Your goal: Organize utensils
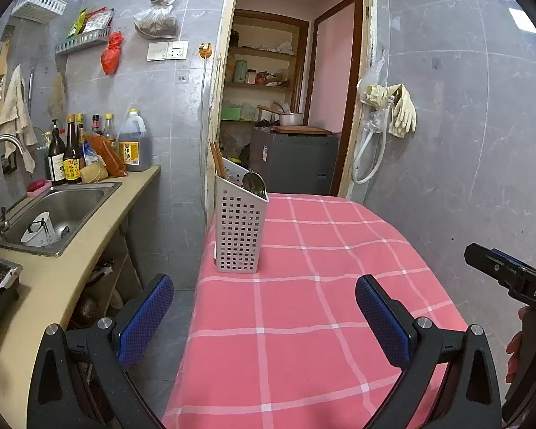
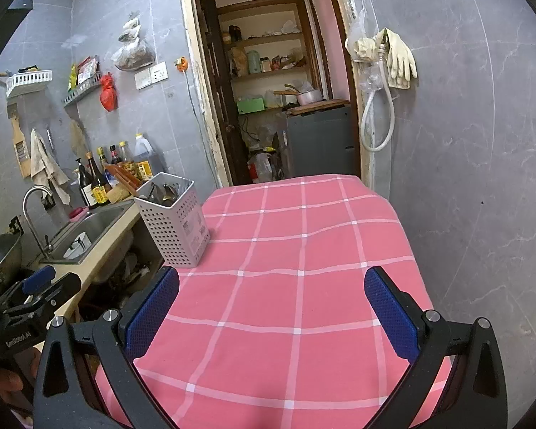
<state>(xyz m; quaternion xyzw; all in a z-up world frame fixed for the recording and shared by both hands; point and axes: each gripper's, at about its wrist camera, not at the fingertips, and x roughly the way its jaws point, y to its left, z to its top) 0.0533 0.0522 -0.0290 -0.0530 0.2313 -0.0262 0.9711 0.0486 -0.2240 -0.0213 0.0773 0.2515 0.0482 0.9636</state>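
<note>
The perforated caddy (image 1: pixel 240 225) stands near the tabletop's (image 1: pixel 321 286) left edge, toward the far end, with a spoon (image 1: pixel 254 183) and chopsticks (image 1: pixel 218 160) already inside. Both the left tongs (image 1: pixel 264 316) and right tongs (image 2: pixel 272 312) are released and grasping nothing. No loose utensil shows; any further one probably wants a handle-first, vertical drop.

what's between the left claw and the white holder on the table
Only bare pink checked tablecloth lies between the open left claw and the white perforated plastic utensil holder; the left wrist view shows this.
</note>
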